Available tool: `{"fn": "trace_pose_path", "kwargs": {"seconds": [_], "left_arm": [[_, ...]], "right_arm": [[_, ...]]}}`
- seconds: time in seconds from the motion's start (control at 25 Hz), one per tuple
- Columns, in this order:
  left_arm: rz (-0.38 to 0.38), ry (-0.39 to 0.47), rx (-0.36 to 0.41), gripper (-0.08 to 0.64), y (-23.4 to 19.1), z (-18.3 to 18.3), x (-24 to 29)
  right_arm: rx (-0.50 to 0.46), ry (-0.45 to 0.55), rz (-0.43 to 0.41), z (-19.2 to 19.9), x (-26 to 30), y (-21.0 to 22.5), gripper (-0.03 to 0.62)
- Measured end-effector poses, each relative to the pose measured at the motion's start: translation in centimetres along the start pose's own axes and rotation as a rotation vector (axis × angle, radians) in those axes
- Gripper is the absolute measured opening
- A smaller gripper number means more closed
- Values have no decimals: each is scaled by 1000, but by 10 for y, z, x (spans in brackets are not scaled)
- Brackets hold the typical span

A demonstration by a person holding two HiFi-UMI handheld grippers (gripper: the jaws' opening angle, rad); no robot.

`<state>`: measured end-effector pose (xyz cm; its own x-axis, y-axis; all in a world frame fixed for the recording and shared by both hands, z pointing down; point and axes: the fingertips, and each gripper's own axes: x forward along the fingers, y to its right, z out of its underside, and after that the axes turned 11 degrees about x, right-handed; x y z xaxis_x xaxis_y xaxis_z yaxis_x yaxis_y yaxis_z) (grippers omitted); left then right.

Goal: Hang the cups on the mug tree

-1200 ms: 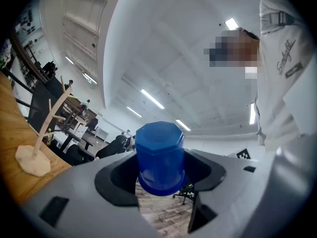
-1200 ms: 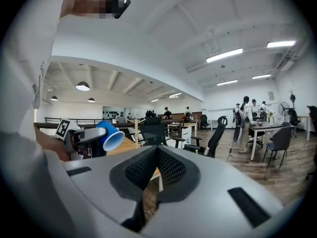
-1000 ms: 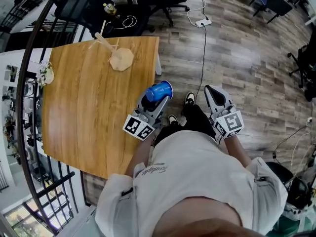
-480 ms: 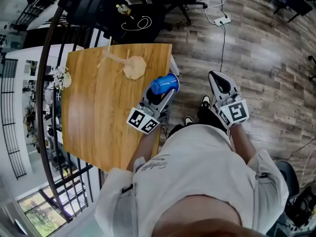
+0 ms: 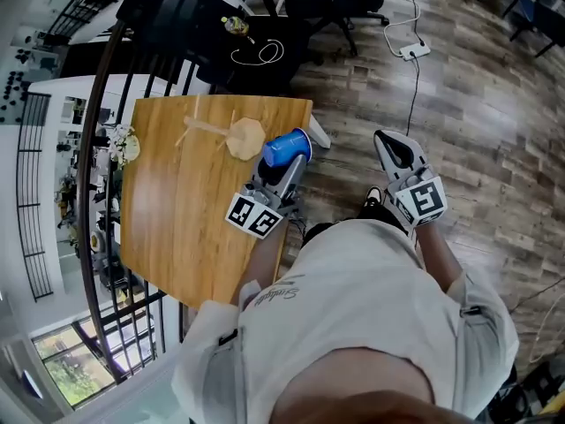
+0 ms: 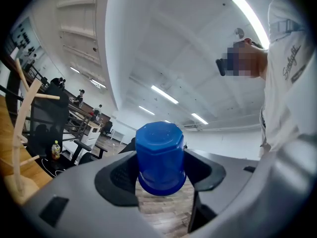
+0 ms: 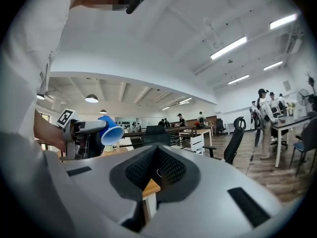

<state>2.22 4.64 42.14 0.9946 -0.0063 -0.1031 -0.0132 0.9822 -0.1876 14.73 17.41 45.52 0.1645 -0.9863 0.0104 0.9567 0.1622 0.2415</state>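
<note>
Wooden table (image 5: 177, 228) below: your left gripper (image 5: 281, 168) clamps one blue plastic cup (image 5: 284, 145), right gripper (image 5: 395, 153) closed on nothing, one wooden mug tree (image 5: 238, 137).

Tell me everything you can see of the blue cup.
The blue cup looks like plastic, tapering from a flared mouth to a narrower eight-sided closed base. No handle shows. It is clamped by its sides between the jaws of the left gripper, held in the air, tipped on its side, near the edge of the wooden table, close to the mug tree but apart from it.
</note>
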Motion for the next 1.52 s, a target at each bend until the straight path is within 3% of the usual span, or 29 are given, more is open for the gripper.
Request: {"fn": "trace_pose_path", "kwargs": {"seconds": [0.4,0.68,0.88,1.04,1.32,1.52], "left_arm": [[-97,-20,-9,285,-5,12,28],[-136,-38,-31,285,-38,28,30],[-124,-11,-64,285,-67,39,48],[-107,13,-34,285,-103,22,66],[-156,12,-35,285,-162,12,62],[-218,62,-55,285,-184,2,46]], "right_arm": [[52,-62,-89,21,28,39,-5],[59,-119,-137,36,61,35,-5],[36,-138,-125,33,85,40,-5],[11,-171,-135,25,124,41,-5],[-50,-137,-229,-8,213,20,-5],[-55,-162,-312,-1,256,-5,-5]]}}
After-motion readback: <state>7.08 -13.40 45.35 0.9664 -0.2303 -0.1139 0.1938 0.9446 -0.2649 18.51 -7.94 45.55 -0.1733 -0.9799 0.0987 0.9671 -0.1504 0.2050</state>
